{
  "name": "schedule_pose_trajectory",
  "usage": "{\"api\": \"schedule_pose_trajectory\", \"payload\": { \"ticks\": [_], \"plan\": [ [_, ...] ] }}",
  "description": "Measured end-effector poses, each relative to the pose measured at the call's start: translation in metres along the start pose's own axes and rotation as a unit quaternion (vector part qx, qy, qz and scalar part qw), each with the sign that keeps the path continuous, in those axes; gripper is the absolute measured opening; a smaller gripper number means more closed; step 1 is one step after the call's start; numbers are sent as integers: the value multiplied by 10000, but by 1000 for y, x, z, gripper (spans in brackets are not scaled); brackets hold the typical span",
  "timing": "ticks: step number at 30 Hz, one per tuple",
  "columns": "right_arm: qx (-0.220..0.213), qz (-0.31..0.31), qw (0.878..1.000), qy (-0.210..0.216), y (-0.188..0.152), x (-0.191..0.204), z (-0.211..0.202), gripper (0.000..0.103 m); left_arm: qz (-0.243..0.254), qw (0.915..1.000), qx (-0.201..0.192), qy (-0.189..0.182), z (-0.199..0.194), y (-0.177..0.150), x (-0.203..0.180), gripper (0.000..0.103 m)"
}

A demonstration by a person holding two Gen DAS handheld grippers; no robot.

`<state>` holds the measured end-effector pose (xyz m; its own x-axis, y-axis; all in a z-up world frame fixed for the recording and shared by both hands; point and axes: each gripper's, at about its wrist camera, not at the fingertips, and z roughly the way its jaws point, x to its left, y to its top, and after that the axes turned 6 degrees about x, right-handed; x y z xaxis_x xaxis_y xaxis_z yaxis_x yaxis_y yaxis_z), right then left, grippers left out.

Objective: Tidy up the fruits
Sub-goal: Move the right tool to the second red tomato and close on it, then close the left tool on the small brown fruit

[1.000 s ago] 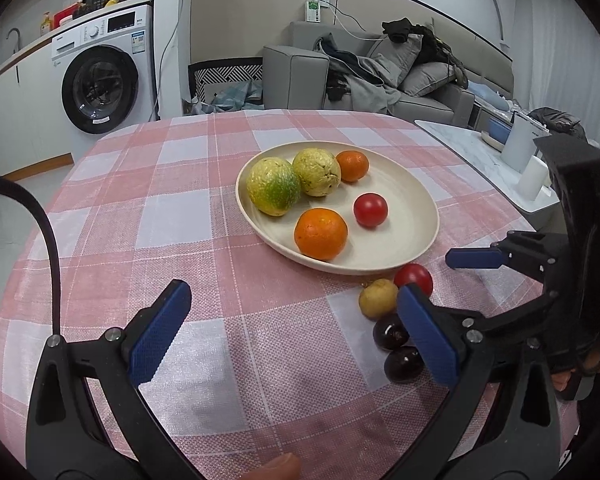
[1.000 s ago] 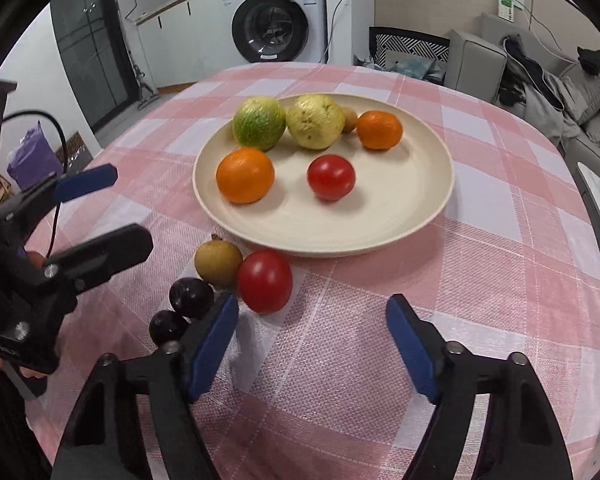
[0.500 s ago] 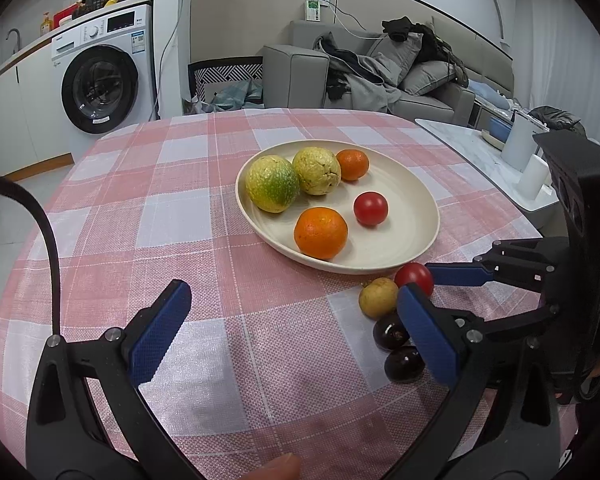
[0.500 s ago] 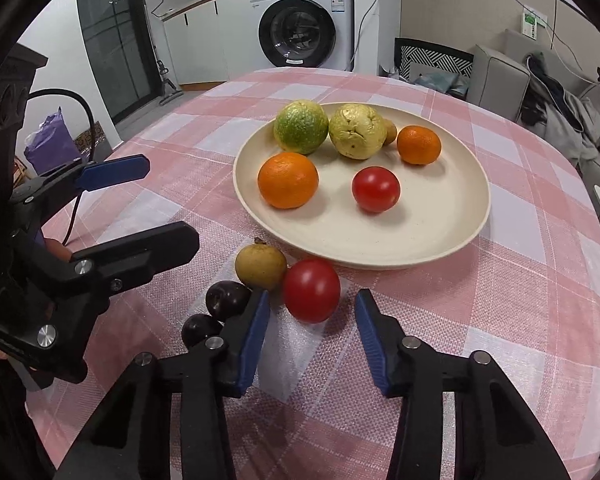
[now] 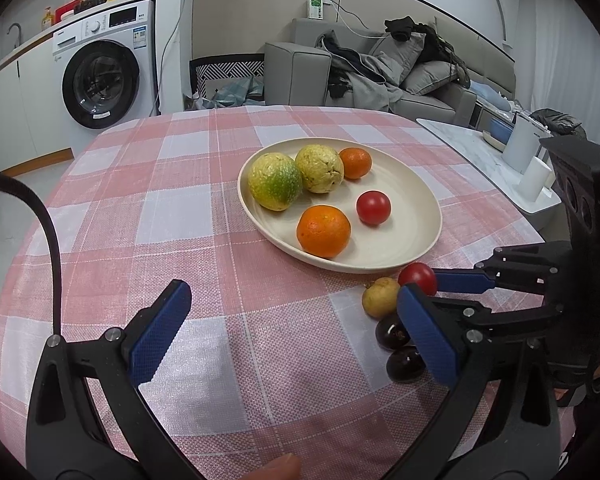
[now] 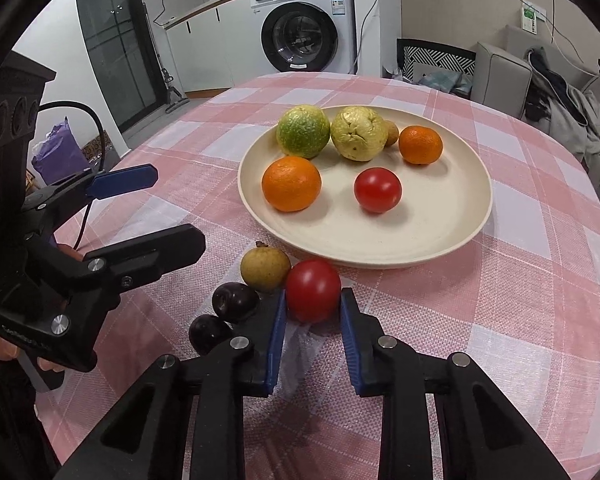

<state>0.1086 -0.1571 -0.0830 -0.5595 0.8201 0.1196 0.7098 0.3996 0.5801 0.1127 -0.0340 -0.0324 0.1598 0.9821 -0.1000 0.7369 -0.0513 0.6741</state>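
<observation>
Now the right gripper [image 6: 313,312] has just closed its jaws, pinching the red tomato [image 6: 313,290] on the tablecloth [image 6: 500,300]; the plate [image 6: 452,236] lies just beyond at twelve o'clock. The left gripper [image 5: 287,328] hangs spread wide, empty.

A red tomato [image 6: 313,290] is clamped between the blue pads of the right gripper [image 6: 313,312], whose jaws have just been closing onto it; it rests on the checked tablecloth [image 6: 500,300]. Just left of the left finger, a tan round fruit [image 6: 264,269] and two dark plums [image 6: 235,302] are seen. Beyond the fingertips, a cream plate [image 6: 380,248] is loaded with fruit. Far left of the fingers, the left gripper [image 6: 155,204] is held with jaws apart.
</observation>
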Motion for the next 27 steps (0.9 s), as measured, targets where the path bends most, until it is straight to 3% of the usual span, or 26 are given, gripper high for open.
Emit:
{"api": "schedule_pose_trajectory", "payload": {
  "ticks": [12,16,24,27],
  "plan": [
    [-88,132,9998,137,-5,-13,-14,27,97,9999,50,94,3,0,-4,102],
    [-206,162,9996,124,-4,-16,-23,27,190,9994,278,7,9,1,-15,102],
    [-284,261,9992,57,-4,-27,-32,27,-165,9964,676,-485,22,6,-21,101],
    [-327,273,9991,40,-3,-29,-35,27,-130,9956,833,-411,30,6,-26,92]
  ]
}}
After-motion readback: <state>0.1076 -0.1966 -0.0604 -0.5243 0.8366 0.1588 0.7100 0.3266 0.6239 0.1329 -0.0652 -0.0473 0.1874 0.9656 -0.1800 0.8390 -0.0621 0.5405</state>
